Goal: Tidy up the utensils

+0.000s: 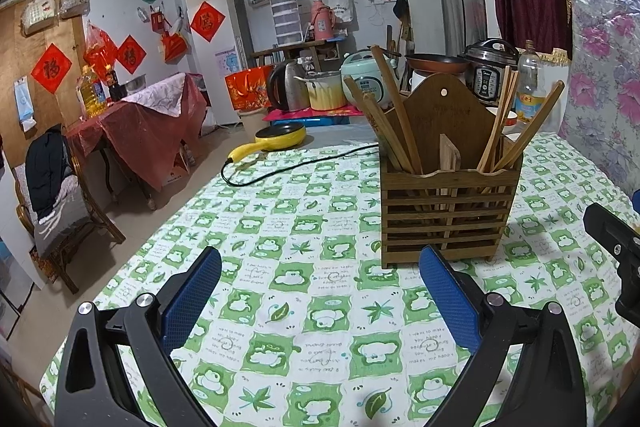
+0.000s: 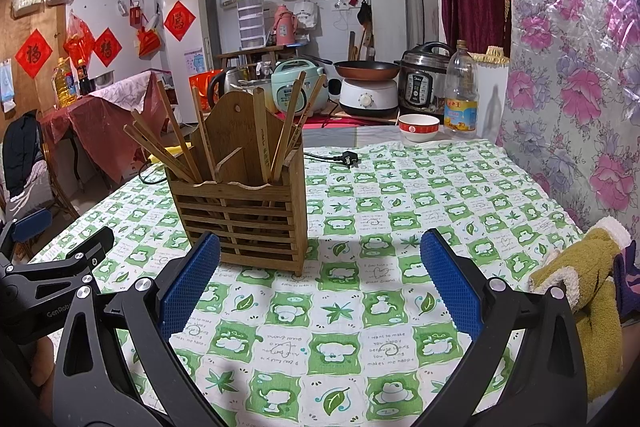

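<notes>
**Both tongs spread wide, nothing held, holder ahead**

Left tongs (image 1: pixel 320 291) hover spread and empty over the green-checked surface (image 1: pixel 304 307), whose left edge drops to the floor just beyond their left finger. Bare cloth lies ahead of them. The wooden holder (image 1: pixel 448 215) stands upright just past their right finger, chopsticks (image 1: pixel 394 111) leaning out of both its compartments. A black cord (image 1: pixel 296 167) crosses the far cloth.

Right tongs (image 2: pixel 320 283) are likewise spread and empty, holder (image 2: pixel 240 219) just beyond their left finger. Open cloth runs right to the floral wall (image 2: pixel 568 67). A bowl (image 2: pixel 419 127) and bottle (image 2: pixel 461 95) sit at the far edge.
</notes>
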Motion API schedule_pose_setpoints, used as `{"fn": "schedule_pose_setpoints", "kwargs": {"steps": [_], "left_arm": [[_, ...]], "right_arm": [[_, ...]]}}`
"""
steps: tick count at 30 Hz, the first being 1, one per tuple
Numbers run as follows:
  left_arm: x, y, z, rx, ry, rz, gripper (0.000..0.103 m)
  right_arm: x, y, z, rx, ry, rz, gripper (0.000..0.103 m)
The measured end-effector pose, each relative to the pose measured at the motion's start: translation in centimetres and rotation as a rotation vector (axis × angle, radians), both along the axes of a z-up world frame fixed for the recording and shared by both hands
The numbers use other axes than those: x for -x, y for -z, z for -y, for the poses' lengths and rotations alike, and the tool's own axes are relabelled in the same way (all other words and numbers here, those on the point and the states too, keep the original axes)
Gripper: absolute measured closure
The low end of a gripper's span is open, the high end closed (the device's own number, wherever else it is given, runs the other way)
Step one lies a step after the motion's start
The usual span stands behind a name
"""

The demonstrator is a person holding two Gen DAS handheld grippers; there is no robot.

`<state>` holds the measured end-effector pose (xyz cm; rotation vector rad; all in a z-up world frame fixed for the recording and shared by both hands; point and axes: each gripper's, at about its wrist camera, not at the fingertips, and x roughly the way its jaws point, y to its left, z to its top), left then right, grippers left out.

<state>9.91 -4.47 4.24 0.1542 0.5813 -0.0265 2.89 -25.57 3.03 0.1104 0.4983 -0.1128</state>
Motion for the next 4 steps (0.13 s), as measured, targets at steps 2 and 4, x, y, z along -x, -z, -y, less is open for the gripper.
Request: {"fn": "schedule_pose_setpoints", "kwargs": {"steps": [2,4], "left_arm": [[0.07,-0.04,-0.16,0.003,0.001,-0.001,0.006],[0.04,-0.04,-0.16,0.001,-0.001,0.002,0.006]], "right_arm": [[-0.01,0.02,0.01,0.000,0.000,0.000,0.006],[0.00,0.02,0.03,0.000,0.000,0.000,0.006]]}}
